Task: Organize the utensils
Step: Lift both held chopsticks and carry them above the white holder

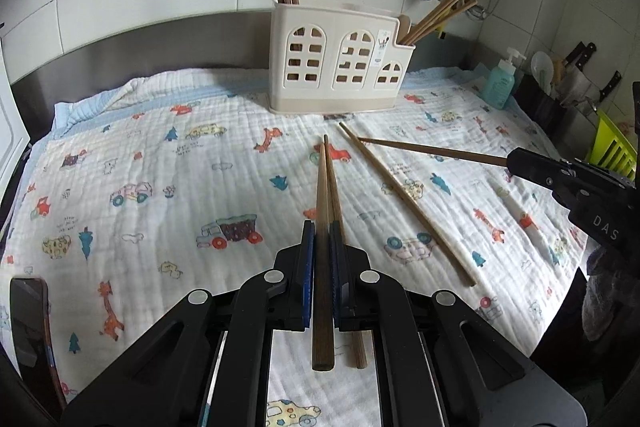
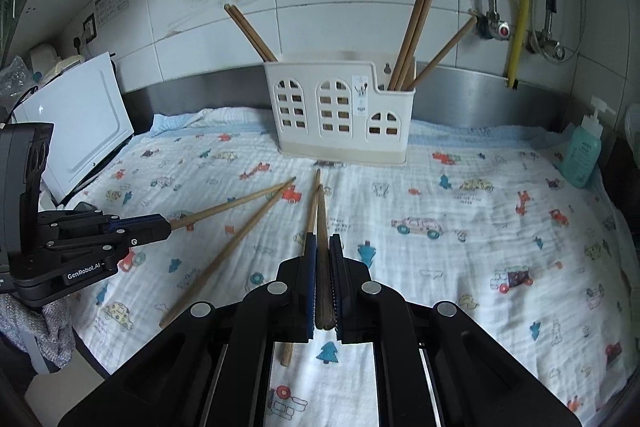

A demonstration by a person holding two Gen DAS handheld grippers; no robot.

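A cream utensil holder (image 1: 340, 63) (image 2: 342, 111) with window cut-outs stands at the back of the printed cloth, with several chopsticks upright in its left and right compartments. My left gripper (image 1: 323, 227) is shut on a dark chopstick (image 1: 322, 211) held above the cloth; another chopstick (image 1: 338, 203) lies under it. My right gripper (image 2: 322, 239) is shut on a chopstick (image 2: 321, 219); another (image 2: 308, 227) lies beneath it on the cloth. A loose chopstick (image 1: 404, 199) (image 2: 224, 251) lies between the two grippers. The right gripper shows in the left wrist view (image 1: 514, 159), the left gripper in the right wrist view (image 2: 164, 225).
A teal soap bottle (image 1: 500, 83) (image 2: 582, 155) stands at the right edge of the cloth (image 1: 160, 163). Knives and a green rack (image 1: 612, 147) are at far right. A white appliance (image 2: 80, 123) stands at the left. A phone (image 1: 30, 323) lies at the cloth's near-left.
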